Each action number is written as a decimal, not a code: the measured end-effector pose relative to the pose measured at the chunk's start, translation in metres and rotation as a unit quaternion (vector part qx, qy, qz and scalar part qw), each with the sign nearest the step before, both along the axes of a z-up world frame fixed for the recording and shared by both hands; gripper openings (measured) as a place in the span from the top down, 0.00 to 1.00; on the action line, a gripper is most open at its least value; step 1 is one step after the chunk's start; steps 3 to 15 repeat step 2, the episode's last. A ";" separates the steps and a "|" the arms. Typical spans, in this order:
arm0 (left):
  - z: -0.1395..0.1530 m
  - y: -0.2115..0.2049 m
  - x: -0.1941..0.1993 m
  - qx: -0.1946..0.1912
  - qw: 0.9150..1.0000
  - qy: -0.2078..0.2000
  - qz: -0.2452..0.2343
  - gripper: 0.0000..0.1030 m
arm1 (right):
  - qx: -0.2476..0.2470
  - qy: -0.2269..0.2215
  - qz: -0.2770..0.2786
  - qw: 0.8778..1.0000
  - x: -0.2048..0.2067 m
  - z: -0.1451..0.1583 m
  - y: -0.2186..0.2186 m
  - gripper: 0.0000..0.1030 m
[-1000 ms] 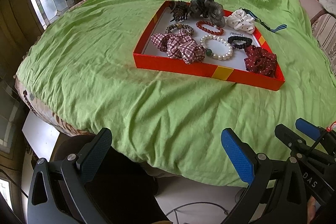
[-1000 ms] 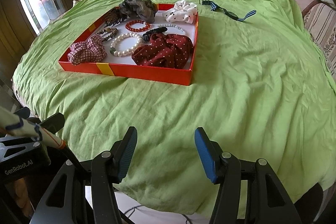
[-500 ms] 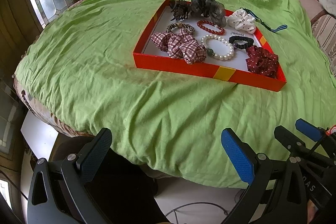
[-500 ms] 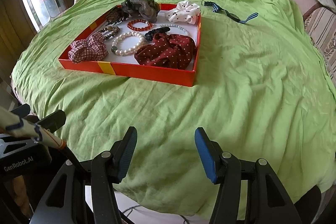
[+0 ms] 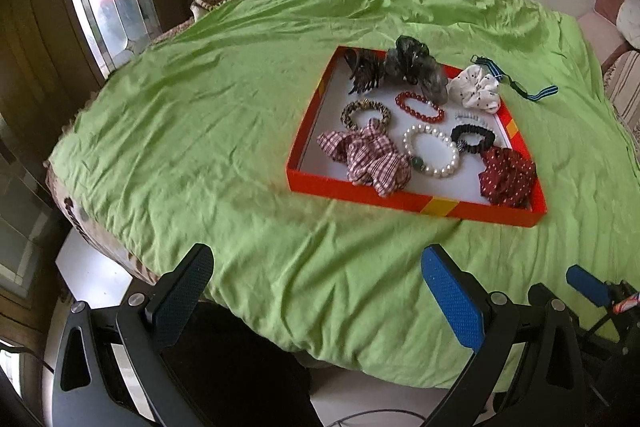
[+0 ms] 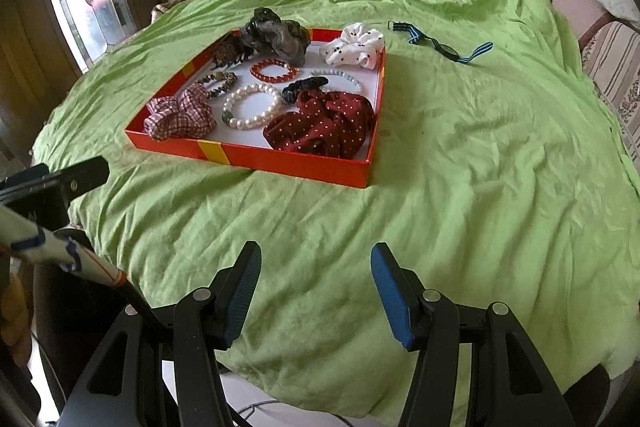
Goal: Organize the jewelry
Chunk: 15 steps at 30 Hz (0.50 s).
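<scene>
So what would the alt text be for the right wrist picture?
An orange tray holding scrunchies and bead bracelets sits on a green bedsheet; a blue striped strap lies outside it. The right tool hangs open and empty in the foreground.

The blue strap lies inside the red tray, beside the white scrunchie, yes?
No. The blue strap lies outside the red tray, on the green sheet beside the white scrunchie. The right wrist view shows it.

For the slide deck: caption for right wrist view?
Open right gripper above green sheet, facing red tray of scrunchies and bracelets.
</scene>
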State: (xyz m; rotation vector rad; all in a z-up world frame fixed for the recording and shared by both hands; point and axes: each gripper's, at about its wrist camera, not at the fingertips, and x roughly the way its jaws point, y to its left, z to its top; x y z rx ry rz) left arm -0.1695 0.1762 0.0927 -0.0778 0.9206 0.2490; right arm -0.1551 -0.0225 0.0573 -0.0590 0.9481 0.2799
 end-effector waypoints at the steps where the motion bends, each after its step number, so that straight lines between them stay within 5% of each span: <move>1: 0.002 -0.003 0.001 0.000 1.000 0.002 0.000 0.00 | 0.005 -0.001 0.000 1.000 0.000 0.000 -0.003 0.41; 15: 0.002 -0.006 0.001 0.000 1.000 0.003 -0.001 0.00 | 0.012 0.000 -0.002 1.000 0.001 0.000 -0.008 0.41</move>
